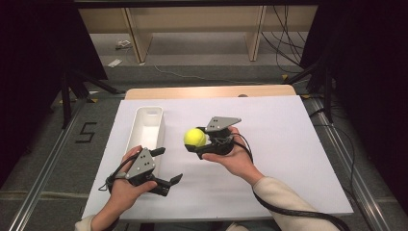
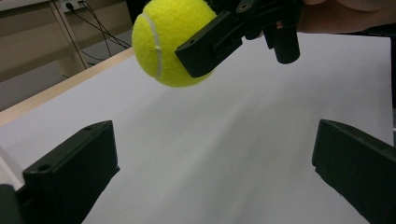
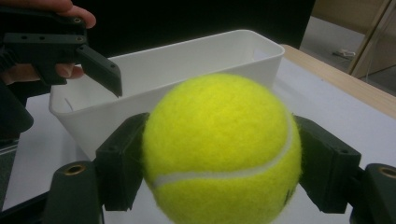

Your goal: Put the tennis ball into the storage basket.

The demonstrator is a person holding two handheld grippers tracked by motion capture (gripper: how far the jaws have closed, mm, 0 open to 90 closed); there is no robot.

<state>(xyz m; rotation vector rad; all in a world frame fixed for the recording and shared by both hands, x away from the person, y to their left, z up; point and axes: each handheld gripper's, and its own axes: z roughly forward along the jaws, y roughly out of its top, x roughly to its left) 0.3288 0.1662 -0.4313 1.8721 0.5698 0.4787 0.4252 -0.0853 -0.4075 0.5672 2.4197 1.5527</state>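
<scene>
A yellow ball held up in the right gripper, beside a white box.

The right gripper (image 1: 201,140) has its jaws squeezed on the ball (image 1: 195,137), one jaw on each side, so the ball sits right between them and up off the white surface (image 1: 269,159). The right hand (image 1: 231,156) holds that gripper from below, palm up, and points it left toward the box (image 1: 146,126). The left gripper (image 1: 166,166) has its jaws wide apart with nothing in them, low over the surface near the box's front end. The right gripper view shows the white line on the ball and the box just behind it. The left gripper view shows the ball up in the air.
</scene>
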